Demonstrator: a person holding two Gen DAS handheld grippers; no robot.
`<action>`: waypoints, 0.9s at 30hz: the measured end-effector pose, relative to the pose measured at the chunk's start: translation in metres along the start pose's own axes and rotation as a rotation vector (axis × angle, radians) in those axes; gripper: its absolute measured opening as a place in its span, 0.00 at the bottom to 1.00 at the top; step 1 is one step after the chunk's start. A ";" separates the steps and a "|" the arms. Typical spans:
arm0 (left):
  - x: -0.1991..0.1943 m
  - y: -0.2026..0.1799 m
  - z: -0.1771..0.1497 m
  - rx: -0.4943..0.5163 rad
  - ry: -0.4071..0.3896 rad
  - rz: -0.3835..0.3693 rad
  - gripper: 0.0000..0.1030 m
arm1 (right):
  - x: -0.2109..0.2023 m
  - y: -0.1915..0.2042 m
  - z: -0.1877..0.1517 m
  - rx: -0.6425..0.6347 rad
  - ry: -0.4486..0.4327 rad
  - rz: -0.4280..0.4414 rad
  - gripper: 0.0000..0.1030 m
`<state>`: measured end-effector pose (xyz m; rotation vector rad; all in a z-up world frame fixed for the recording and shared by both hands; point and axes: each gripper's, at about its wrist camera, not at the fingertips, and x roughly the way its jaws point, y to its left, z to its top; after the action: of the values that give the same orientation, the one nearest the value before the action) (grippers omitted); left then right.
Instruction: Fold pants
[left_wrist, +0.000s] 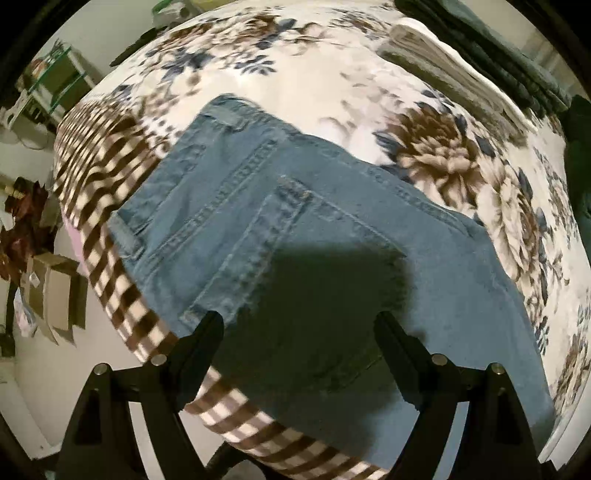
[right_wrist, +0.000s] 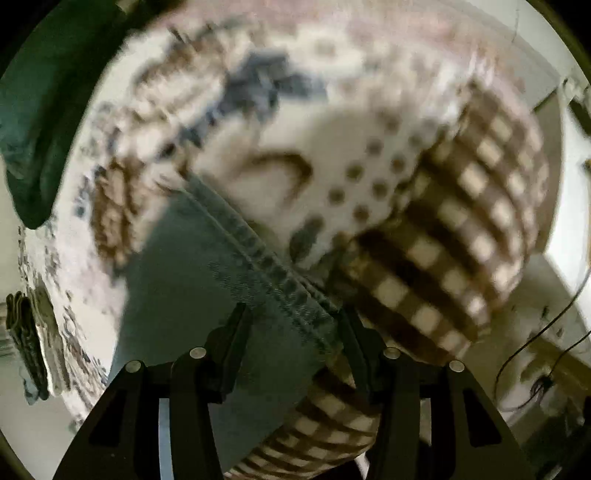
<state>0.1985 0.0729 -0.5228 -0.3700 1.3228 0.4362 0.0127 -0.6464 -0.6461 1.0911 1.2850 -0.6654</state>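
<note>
Nearest, left gripper (left_wrist: 295, 325) spread wide and empty above the seat of the jeans (left_wrist: 295, 229), back pocket half lost in its shadow. Right gripper (right_wrist: 295, 317) part-open astride a stitched denim edge (right_wrist: 273, 273), contact unclear through heavy blur. Beyond, jeans flat on the floral blanket (left_wrist: 325, 85) by its checked border (left_wrist: 99, 173), far folded stack (left_wrist: 443, 66) smeared, indistinct.

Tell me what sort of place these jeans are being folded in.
Most likely a bedroom at home. The jeans lie on a bed under a floral blanket with a brown checked border. Folded clothes are stacked on the far side, and cardboard boxes stand on the floor beside it.
</note>
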 end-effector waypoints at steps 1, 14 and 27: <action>-0.001 -0.005 -0.001 0.010 0.003 0.001 0.81 | -0.004 0.003 -0.003 -0.026 -0.027 -0.008 0.17; -0.002 -0.145 -0.027 0.255 0.195 -0.088 0.81 | -0.082 0.078 -0.040 -0.100 -0.120 -0.103 0.50; 0.087 -0.209 -0.018 0.219 0.413 0.004 0.06 | 0.088 0.223 -0.107 0.103 0.328 -0.031 0.36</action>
<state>0.3052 -0.1082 -0.6090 -0.2828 1.7555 0.2187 0.1839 -0.4482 -0.6647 1.3058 1.5632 -0.5963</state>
